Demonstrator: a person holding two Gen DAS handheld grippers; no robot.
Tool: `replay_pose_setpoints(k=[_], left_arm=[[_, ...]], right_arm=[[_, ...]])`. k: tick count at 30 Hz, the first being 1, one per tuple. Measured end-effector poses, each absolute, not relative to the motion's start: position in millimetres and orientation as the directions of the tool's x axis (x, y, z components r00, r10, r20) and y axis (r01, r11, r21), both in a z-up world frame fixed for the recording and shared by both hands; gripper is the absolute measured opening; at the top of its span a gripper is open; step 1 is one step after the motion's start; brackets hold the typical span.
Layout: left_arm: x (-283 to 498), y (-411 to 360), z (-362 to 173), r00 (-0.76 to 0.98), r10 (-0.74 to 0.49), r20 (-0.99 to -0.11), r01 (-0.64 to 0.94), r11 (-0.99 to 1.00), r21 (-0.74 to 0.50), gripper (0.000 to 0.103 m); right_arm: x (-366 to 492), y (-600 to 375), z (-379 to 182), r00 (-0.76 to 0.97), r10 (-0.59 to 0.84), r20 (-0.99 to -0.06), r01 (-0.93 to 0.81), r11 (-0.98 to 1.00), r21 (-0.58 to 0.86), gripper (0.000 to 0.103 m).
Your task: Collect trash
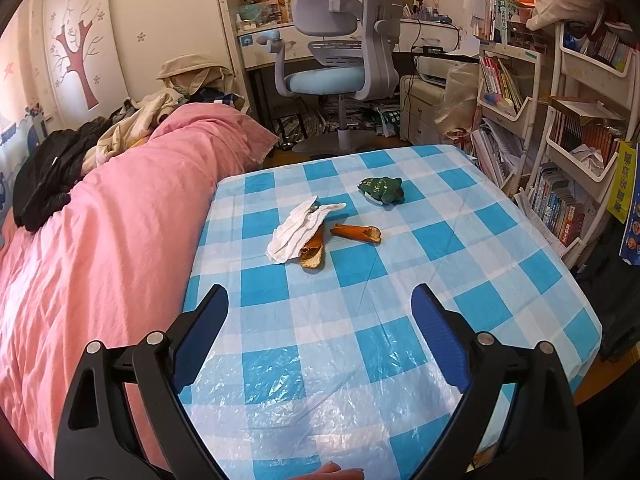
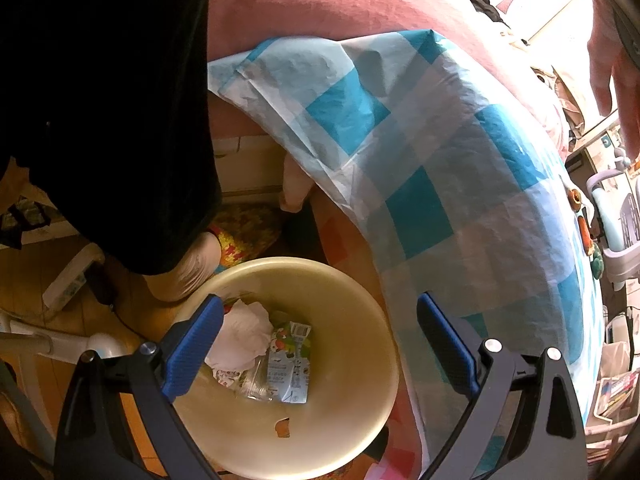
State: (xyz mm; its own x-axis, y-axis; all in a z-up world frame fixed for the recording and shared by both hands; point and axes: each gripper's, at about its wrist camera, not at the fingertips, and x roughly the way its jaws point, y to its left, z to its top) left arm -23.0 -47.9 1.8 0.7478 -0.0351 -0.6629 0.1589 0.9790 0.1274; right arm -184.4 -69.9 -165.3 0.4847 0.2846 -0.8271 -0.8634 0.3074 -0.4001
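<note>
On the blue checked tablecloth (image 1: 400, 320) lie a crumpled white tissue (image 1: 298, 228), two orange peel pieces (image 1: 314, 250) (image 1: 358, 233) and a dark green wrapper (image 1: 382, 190). My left gripper (image 1: 320, 320) hovers open over the near part of the table, short of them, holding nothing. My right gripper (image 2: 320, 344) hangs open and empty over a cream trash bin (image 2: 360, 292) on the floor beside the table. Inside the bin lie a white tissue (image 2: 242, 336) and a printed carton (image 2: 290, 356).
A pink quilt (image 1: 100, 240) with piled clothes borders the table's left side. A grey-blue desk chair (image 1: 340, 48) stands behind the table, and book shelves (image 1: 576, 128) line the right. A person's dark trouser leg (image 2: 108, 100) and slippered foot stand next to the bin.
</note>
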Motion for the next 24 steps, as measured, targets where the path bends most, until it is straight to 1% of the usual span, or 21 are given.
replay_pose_setpoints(k=[24], left_arm=[[-24.6,-45.6,3.2,0.746,-0.034,-0.665,0.155,0.98,0.124,0.091]], right_arm=[[-183.9,-69.7,-163.0,0.486,0.286,-0.826,-0.86,0.322,-0.395,0.093]])
